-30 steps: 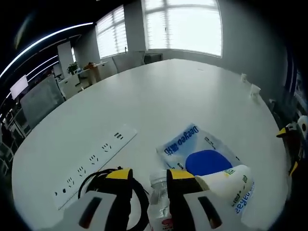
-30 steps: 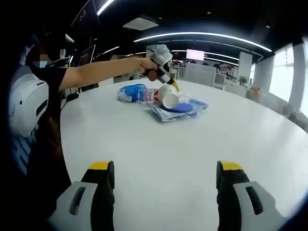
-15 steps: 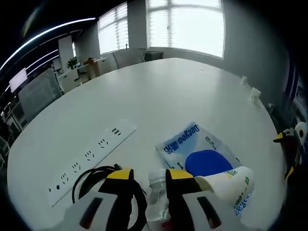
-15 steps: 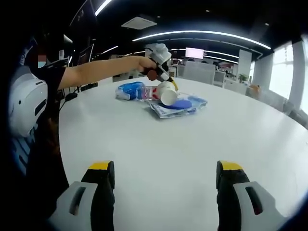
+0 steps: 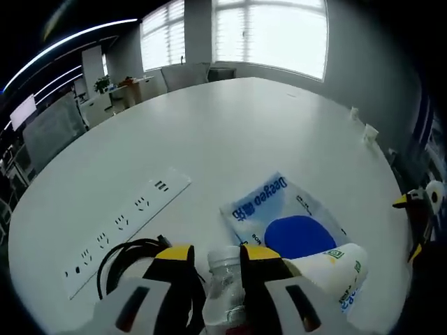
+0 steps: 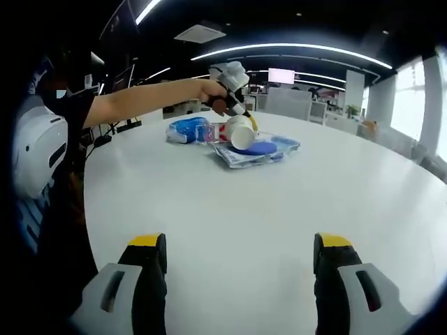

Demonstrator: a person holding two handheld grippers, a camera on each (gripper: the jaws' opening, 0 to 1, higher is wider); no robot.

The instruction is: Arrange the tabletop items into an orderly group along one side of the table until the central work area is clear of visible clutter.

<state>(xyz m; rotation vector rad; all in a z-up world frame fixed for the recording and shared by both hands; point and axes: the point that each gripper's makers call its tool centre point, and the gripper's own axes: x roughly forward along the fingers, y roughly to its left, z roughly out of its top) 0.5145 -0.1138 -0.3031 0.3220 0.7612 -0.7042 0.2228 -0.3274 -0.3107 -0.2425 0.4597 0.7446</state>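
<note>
Left gripper view, lower centre: a clear plastic bottle (image 5: pixel 225 283) is being clamped at the neck between the yellow-tipped jaws of the left gripper (image 5: pixel 218 252). A white paper cup (image 5: pixel 327 269) is lying on its side just right of that gripper, overlapping a blue-printed plastic bag (image 5: pixel 279 209) at centre right. A white power strip (image 5: pixel 126 223) is running diagonally at lower left, with a black cable (image 5: pixel 122 255) coiled at its near end. In the right gripper view the right gripper (image 6: pixel 237 246) is being held wide apart and empty over the bare white table (image 6: pixel 279 202) at the bottom of the frame, while the same cluster is seen at upper centre. The step is judged to be the carrying of the bottle to the table edge; the lift is best made straight up, so that the touching cup is not being dragged or rolled along.
</note>
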